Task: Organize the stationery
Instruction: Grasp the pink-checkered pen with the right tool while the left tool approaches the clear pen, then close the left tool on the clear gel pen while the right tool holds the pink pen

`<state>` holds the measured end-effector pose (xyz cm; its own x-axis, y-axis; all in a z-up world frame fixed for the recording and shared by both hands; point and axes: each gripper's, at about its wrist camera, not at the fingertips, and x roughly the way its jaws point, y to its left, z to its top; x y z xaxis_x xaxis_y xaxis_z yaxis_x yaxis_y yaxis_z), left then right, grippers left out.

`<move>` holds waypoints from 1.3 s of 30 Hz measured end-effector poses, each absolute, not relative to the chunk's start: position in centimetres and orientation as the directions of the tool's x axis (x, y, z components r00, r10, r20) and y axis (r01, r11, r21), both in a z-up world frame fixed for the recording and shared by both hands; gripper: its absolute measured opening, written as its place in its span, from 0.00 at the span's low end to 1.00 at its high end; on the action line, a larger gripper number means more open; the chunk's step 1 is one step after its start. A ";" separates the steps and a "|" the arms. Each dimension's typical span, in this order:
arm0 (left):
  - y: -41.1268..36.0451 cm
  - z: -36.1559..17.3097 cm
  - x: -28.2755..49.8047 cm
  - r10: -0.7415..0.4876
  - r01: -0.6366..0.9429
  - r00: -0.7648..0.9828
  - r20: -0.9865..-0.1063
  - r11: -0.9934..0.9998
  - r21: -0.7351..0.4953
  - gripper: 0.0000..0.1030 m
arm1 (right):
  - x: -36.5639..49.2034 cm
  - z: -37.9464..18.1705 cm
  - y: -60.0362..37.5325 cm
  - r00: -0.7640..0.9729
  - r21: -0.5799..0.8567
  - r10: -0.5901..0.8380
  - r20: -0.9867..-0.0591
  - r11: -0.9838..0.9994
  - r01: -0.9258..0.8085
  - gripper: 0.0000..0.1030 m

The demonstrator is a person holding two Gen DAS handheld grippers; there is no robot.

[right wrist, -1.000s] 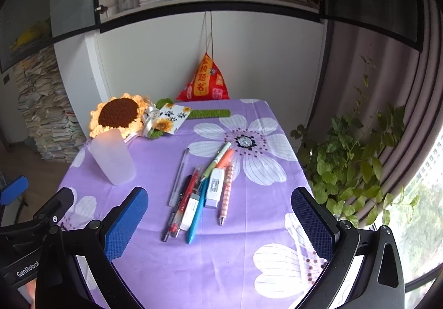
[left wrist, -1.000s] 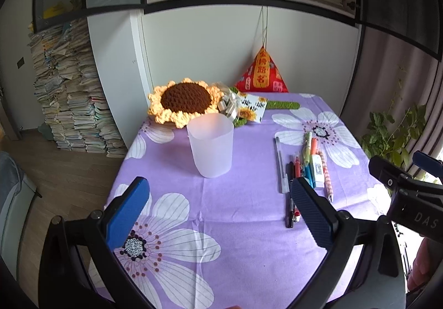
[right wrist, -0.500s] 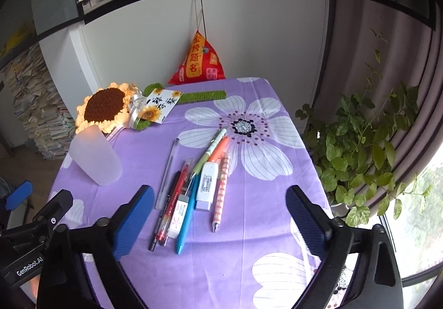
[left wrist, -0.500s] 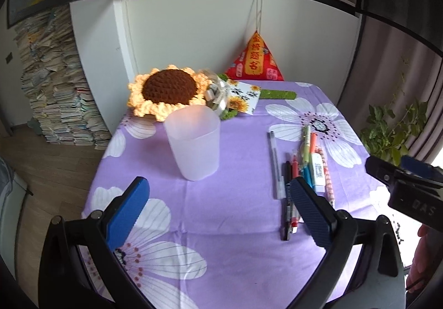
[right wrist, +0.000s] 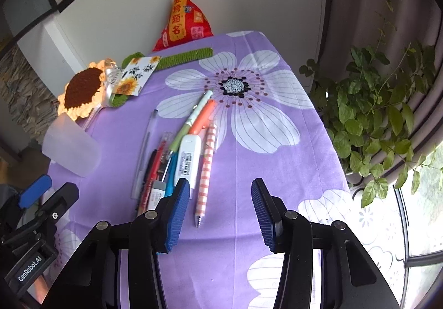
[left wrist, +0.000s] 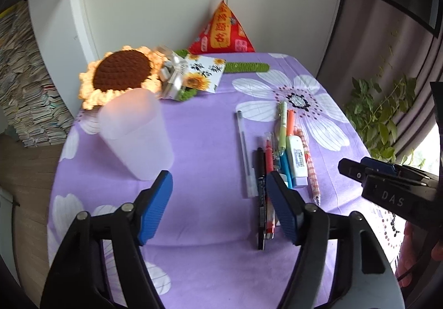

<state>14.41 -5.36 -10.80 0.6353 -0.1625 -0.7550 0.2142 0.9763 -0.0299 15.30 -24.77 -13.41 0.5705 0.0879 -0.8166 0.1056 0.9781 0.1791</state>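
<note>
We have both grippers tilted steeply down over the table [right wrist: 277,120], which carries a purple flowered cloth. The left gripper [left wrist: 218,206] has just been closing; its blue pads stand apart with only bare cloth between them. Ahead of its left pad and just beside it stands the frosted plastic cup [left wrist: 137,134], upright and untouched. Its right pad overlaps the near ends of the pens [left wrist: 265,170] in view; whether it touches them we cannot tell. The right gripper [right wrist: 220,209] has likewise just been closing and its jaws are apart, gripping nothing. The tip of the pink checked pen [right wrist: 206,170] lies just ahead of the gap, nearer the left pad. The white correction tape [right wrist: 188,159] lies ahead of the left pad, touching the checked pen's side, and the other pens fan out beyond it. From the left wrist view, a hand [left wrist: 412,253] shows at the lower right edge behind the right gripper's body. A crocheted sunflower [left wrist: 121,73] sits beyond the cup, far from both grippers.
</note>
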 end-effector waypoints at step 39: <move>-6.0 -16.8 20.5 -0.181 0.213 0.448 -0.875 0.973 -0.093 0.18 | 17.2 -17.7 -22.6 0.464 0.054 0.056 -0.884 0.998 -0.018 0.11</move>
<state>20.50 -6.01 -16.83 0.4482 -0.1814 -0.8753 0.2130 0.9727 -0.0925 17.18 -22.58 -17.75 0.4641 0.0559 -0.8840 -0.0181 0.9984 0.0537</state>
